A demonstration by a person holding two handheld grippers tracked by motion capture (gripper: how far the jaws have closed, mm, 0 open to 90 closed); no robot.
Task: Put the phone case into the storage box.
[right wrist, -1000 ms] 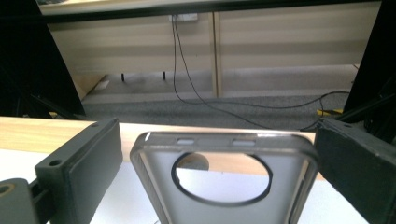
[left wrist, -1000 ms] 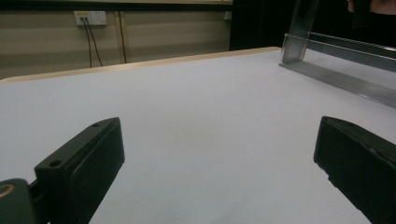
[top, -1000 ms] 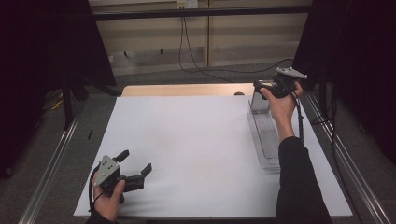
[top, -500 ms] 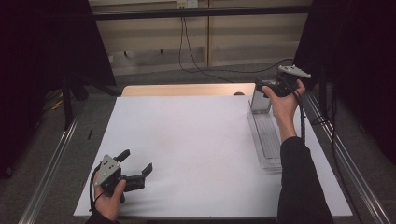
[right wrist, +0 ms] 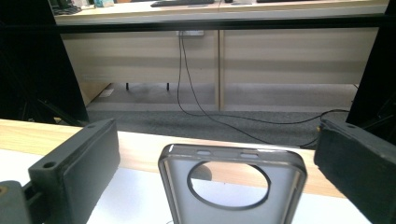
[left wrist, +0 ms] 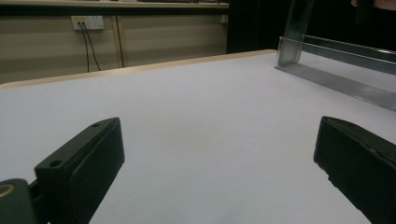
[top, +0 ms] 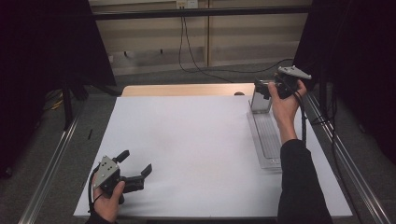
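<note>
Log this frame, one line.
right tool open, jaws either side of upright phone case | left tool open, idle near table front edge

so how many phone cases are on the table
1: a clear, dark-rimmed phone case with round camera hole stands upright at the long clear tray's far end, between the right tool's open jaws.

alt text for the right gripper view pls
A clear phone case with a round camera cutout stands upright between the right gripper's open black fingers, untouched. Behind it: the table's wooden edge, cables and wall panels.
</note>
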